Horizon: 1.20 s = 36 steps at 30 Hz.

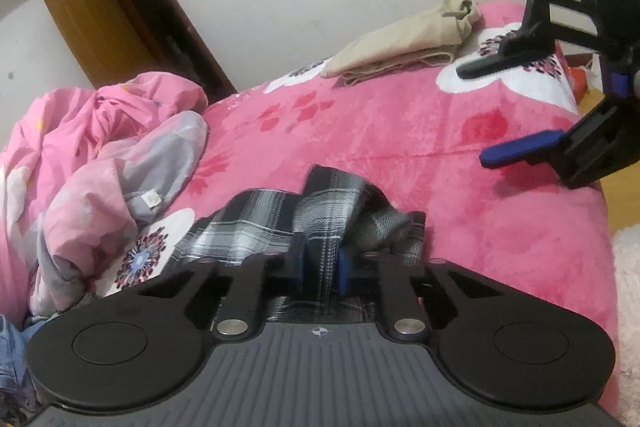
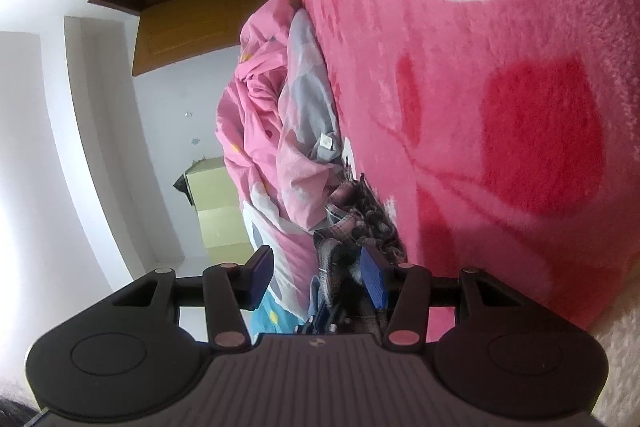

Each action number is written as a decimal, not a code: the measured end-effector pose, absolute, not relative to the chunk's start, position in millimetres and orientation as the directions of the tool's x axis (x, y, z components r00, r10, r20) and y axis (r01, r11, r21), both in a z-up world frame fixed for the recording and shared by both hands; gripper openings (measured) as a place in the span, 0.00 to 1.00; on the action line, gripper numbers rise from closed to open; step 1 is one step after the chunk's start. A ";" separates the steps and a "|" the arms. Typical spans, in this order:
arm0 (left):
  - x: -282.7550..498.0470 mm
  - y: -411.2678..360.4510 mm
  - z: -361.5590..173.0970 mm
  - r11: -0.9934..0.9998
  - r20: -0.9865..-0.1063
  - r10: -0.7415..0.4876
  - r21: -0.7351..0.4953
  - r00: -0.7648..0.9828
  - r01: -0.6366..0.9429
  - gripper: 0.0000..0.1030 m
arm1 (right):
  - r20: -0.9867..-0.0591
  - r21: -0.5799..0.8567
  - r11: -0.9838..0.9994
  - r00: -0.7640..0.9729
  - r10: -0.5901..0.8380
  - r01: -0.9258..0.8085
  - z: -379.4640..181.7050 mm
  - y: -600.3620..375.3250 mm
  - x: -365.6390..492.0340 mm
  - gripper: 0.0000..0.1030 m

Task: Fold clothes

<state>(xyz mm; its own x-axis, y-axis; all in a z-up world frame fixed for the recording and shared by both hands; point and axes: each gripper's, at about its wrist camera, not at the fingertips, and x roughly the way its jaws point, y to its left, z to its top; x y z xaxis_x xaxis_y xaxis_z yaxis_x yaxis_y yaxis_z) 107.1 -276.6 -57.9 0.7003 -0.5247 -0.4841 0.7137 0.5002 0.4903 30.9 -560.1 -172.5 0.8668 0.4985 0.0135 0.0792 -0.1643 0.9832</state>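
We find no brand or legible writing anywhere; the only label is a small white tag (image 1: 151,198) sewn into the grey-and-pink quilt (image 1: 100,163), too small to read.

In the left wrist view, the left tool (image 1: 322,269) sits low at centre, its blue ribbed pads pressed together on a band of the black-and-white plaid garment (image 1: 320,215). The woven plaid cloth bunches in soft folds just above the jaws, lying on the bed's blanket (image 1: 400,131), a plush pink fleece printed with red petals and white flowers. At the upper right of that frame hangs the right tool (image 1: 476,111), its fingers spread apart with nothing between them, one flat blue pad showing. Behind it, near the top of the blanket, lies a folded beige garment (image 1: 404,47), smooth and flat with a crumpled end.

In the right wrist view the scene is rolled sideways: the fleece fills the right side, the crumpled quilt runs down the middle, and the plaid cloth shows beyond the spread jaws at lower centre. A brown wooden door (image 1: 132,23) stands in the upper left of the left view, against a white wall.
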 end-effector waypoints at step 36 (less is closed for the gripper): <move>54.0 -292.5 -100.0 0.369 -0.295 -0.522 0.768 0.801 0.524 0.19 | -0.012 0.998 -0.038 0.744 0.668 0.049 -158.9 -532.0 103.7 0.18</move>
<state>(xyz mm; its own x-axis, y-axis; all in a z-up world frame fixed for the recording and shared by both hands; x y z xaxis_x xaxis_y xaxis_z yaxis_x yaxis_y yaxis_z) 54.0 -292.5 -100.0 0.8005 -0.5217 -0.2950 0.5235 0.3691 0.7679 103.7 -532.0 -158.9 0.7440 0.6681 -0.0116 0.0494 -0.0377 0.9981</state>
